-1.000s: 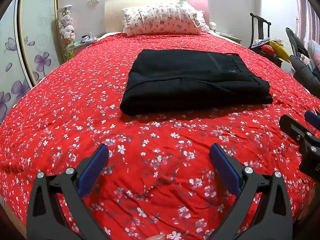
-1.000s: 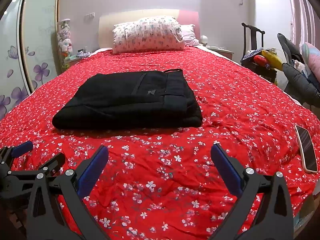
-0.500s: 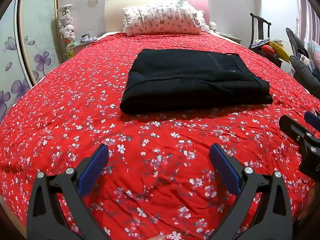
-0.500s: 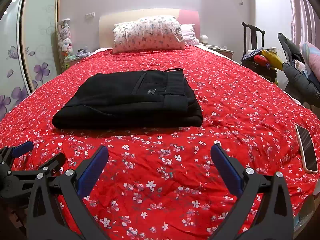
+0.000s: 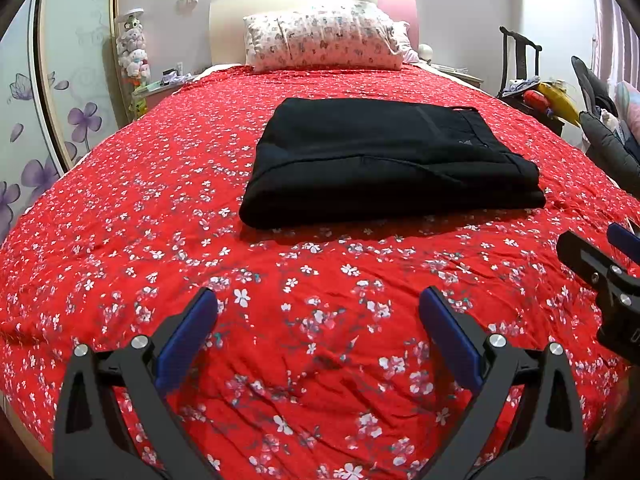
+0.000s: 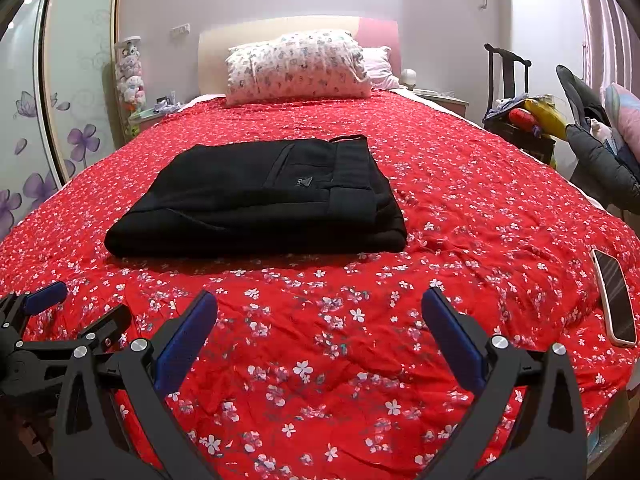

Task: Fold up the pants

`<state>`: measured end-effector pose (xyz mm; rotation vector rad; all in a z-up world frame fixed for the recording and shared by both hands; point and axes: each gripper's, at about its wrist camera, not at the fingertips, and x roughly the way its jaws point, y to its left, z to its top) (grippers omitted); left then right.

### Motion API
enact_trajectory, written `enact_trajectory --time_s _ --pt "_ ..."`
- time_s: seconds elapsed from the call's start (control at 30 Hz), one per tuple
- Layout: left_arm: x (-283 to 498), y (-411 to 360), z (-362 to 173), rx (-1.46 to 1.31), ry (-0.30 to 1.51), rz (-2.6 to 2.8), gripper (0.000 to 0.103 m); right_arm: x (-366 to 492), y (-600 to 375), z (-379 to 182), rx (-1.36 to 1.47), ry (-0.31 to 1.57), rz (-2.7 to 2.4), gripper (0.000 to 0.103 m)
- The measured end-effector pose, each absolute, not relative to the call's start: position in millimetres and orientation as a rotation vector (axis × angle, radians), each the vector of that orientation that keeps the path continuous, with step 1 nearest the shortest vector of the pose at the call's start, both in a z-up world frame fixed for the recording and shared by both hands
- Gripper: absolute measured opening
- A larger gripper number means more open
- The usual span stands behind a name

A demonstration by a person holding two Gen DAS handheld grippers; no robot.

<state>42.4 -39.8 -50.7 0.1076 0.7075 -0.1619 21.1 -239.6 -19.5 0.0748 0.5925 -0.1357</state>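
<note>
Left wrist view has the black pants (image 5: 384, 160) lying folded into a neat rectangle on the red floral bedspread (image 5: 120, 240), well ahead of my left hand-held gripper (image 5: 320, 320) and a touch to its right. That gripper is spread wide and has hold of nothing, just hovering over bare bedspread. Over on the right wrist view, my right hand-held gripper (image 6: 320, 316) is equally wide open and empty, with the pants ahead and off to its left, waistband side nearest it. I'd judge the fold done, or one more fold away at most. Now the risks: if I go in again and pinch only the top layer, the stack could slide apart and undo the edges. Catching the bedspread along with the cloth would drag wrinkles under the bundle. Also, a smartphone (image 6: 614, 296) lies close to the bed's edge, right of my right gripper; a careless sweep could knock it off.
</note>
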Motion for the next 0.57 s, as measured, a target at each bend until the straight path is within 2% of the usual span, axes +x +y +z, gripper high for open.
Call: enact_trajectory --time_s 0.57 --pt "44.7 -40.5 -52.5 0.104 0.722 -0.177 0.101 21.7 -240.3 -21.7 0.076 0.597 -0.131 0.102"
